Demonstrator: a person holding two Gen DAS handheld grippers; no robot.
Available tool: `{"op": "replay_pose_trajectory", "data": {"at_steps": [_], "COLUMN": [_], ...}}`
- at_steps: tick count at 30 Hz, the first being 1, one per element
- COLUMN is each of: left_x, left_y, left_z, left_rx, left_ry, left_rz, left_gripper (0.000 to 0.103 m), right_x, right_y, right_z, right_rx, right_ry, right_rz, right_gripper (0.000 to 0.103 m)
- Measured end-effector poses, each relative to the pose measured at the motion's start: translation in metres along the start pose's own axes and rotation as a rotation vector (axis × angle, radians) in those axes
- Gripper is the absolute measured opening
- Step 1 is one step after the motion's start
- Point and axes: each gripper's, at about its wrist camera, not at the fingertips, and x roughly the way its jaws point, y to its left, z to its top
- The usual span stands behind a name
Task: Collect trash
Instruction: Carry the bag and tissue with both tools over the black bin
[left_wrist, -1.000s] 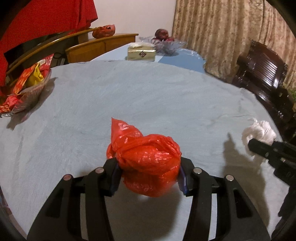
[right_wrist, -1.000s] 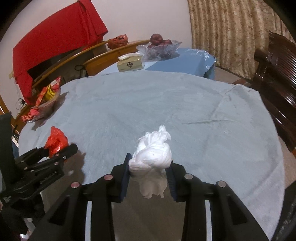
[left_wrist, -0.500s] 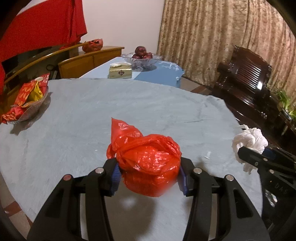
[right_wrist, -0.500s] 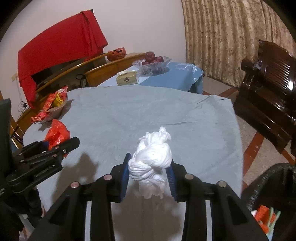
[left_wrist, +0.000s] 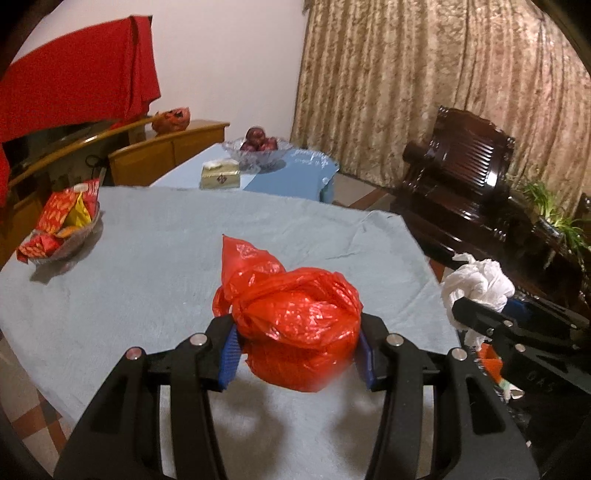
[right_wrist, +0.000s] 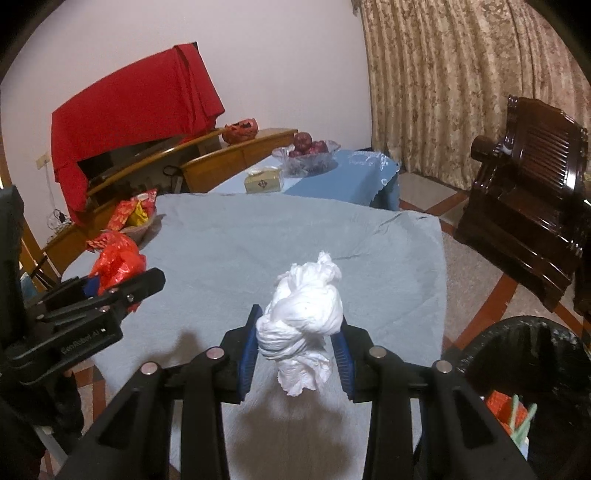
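Observation:
A knotted red plastic bag (left_wrist: 295, 325) sits squeezed between the blue pads of my left gripper (left_wrist: 297, 350), held clear above the grey-blue tablecloth (left_wrist: 166, 266). My right gripper (right_wrist: 297, 354) is shut on a crumpled white tissue wad (right_wrist: 303, 314), also lifted off the cloth. Each gripper shows in the other's view: the right one with the white tissue wad (left_wrist: 476, 284) at the right edge, the left one with the red plastic bag (right_wrist: 118, 264) at the left. A black-lined trash bin (right_wrist: 532, 373) with colourful scraps inside stands on the floor at lower right.
A glass dish of red and yellow snack packets (left_wrist: 62, 225) rests on the table's far left. Behind it a blue-clothed table carries a tissue box (left_wrist: 219, 177) and a fruit bowl (left_wrist: 258, 147). A dark wooden armchair (right_wrist: 524, 206) and curtains stand to the right.
Both grippers have risen and drawn back from the table with their loads still held. The view now takes in the table's edge, the floor and the trash bin.

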Motion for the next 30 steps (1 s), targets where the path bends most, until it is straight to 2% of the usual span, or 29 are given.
{"op": "replay_pose_trajectory", "data": {"at_steps": [9, 18, 30], "left_x": [-0.041, -0.061, -0.065], "left_y": [-0.024, -0.054, -0.137], "left_z": [0.005, 0.001, -0.009], "left_rx": [0.035, 0.084, 0.199], "left_ry": [-0.059, -0.086, -0.095], "left_rz": [-0.031, -0.074, -0.221], "left_gripper": [0.049, 0.049, 0.050], "right_x": [-0.045, -0.084, -0.144], "right_y": [0.002, -0.009, -0.074], "right_z": [-0.006, -0.018, -0.042], "right_rx": [-0.020, -0.014, 0.085], "right_ry": [-0.048, -0.094, -0.147], "right_rz": [-0.015, -0.044, -0.184], "right_gripper": [0.036, 0.037, 0.036]}}
